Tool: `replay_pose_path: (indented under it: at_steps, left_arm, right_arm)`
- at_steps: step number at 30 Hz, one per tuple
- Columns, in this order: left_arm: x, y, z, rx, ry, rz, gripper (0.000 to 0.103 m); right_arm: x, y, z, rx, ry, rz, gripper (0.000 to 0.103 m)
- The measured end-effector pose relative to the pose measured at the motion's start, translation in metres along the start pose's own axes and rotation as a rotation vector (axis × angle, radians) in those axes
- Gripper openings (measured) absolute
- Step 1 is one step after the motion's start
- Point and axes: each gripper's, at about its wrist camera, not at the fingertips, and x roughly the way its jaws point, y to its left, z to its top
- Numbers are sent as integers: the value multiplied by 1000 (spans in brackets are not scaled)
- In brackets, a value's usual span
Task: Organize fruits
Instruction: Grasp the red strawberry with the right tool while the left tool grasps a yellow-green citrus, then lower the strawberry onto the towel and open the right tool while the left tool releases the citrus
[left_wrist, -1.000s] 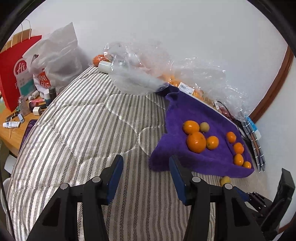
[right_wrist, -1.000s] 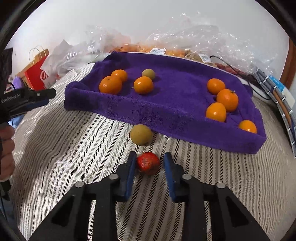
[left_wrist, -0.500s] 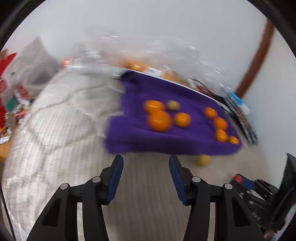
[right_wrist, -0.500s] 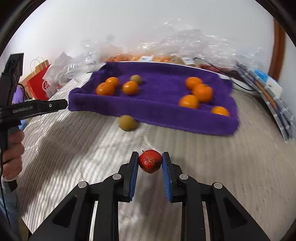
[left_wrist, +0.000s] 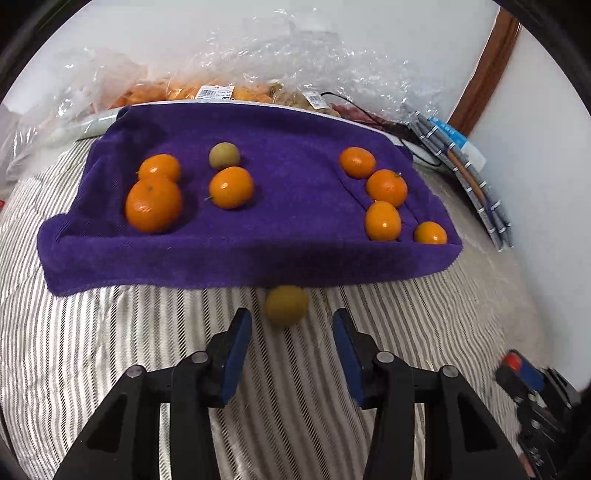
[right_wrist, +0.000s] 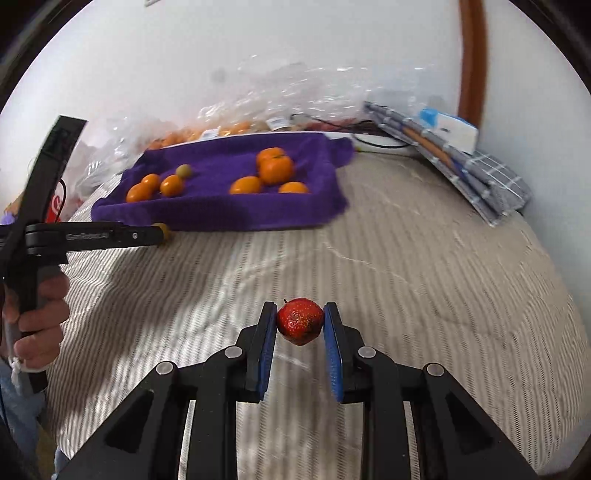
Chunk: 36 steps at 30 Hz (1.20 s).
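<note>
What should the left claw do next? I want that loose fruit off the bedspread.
Probably ease the left claw forward so the round yellow-green fruit sits between its blue pads, then close. Its jaws have just been closing with nothing between them; the fruit lies just ahead on the striped bedspread, against the purple towel.

Right gripper (right_wrist: 300, 325) clamped; left gripper (left_wrist: 291, 325) apparently open, closing.
</note>
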Motion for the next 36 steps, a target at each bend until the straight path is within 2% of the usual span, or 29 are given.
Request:
replay_pose_path:
  at_steps: [6,13,19,25,29,36]
  left_arm:
    - [8,-12,3,18,-6,64,23]
    - [-3,-13,2,17,-15,61,23]
    - [-29,-3,3,5,-45,40,23]
    - [-57,17,15,-32,-85,27,23]
    - [-71,28,26,-43,-117,44,23]
    - [-82,51,46,-74,-152,48,23]
  right_arm:
    - [-11,-20,-5,32,-14,-1,25]
    - [-14,-22,-4,52,-18,27,25]
    - [-16,-8,9,34,-37,45,25]
    - [-16,7,32,19,-63,66,25]
    - [-14,16,49,7,-86,72,25]
    - [0,27,80,6,-106,78,25]
